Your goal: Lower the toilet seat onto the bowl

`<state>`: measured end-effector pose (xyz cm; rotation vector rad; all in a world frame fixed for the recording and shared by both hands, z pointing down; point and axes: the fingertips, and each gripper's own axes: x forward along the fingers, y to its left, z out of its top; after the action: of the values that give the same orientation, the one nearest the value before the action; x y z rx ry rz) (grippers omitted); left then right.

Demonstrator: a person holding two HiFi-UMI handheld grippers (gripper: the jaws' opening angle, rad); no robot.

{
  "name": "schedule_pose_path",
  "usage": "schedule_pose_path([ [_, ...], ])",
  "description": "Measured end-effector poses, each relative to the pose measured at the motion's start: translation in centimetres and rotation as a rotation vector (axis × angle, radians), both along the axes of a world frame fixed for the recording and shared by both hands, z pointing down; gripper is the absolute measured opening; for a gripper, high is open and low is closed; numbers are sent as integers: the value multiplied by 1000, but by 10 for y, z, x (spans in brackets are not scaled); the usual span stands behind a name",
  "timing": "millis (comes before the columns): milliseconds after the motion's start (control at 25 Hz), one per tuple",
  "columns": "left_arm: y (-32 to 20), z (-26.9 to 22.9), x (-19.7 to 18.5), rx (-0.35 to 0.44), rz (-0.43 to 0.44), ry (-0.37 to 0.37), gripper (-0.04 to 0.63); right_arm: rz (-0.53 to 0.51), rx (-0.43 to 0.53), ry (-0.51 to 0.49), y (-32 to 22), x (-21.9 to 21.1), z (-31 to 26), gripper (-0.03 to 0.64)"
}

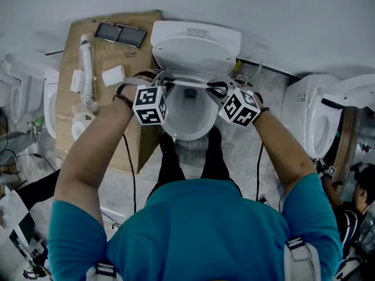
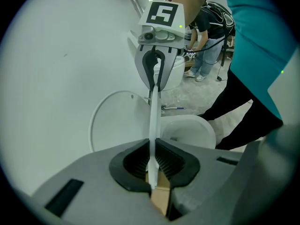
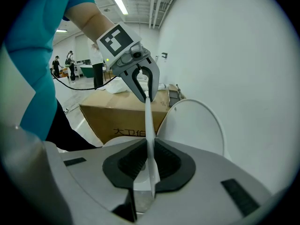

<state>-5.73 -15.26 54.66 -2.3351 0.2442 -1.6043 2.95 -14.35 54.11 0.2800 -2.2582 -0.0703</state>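
Above the glossy white ceramic bowl (image 1: 202, 126), two grey hand-held grippers hold the thin white plastic toilet seat (image 2: 153, 118) by its sides.
The left gripper (image 2: 152, 168) and right gripper (image 3: 150, 167) are each clamped on one smooth edge, probably so the seat comes down level rather than dropping. It stands steeply raised, near the rounded white lid (image 1: 196, 50) at the far side, not yet on the bowl. A brown cardboard box (image 1: 105, 57) stands left.

My pads (image 2: 124, 165) are black on grey; toilet seat (image 2: 153, 121) and bowl (image 2: 192, 125) white, upper-left cardboard box (image 1: 76, 45) brown, shirt (image 1: 199, 227) teal
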Motion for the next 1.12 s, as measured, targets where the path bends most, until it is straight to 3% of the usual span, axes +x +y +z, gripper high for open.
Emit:
schedule_pose_path([
  [280,20,5,-2,-15,28,-11,40,-43,-73,8,19,-8,8,57],
  [1120,96,37,-10,-113,95,-51,43,-205,-164,66,93,-19,42,86],
])
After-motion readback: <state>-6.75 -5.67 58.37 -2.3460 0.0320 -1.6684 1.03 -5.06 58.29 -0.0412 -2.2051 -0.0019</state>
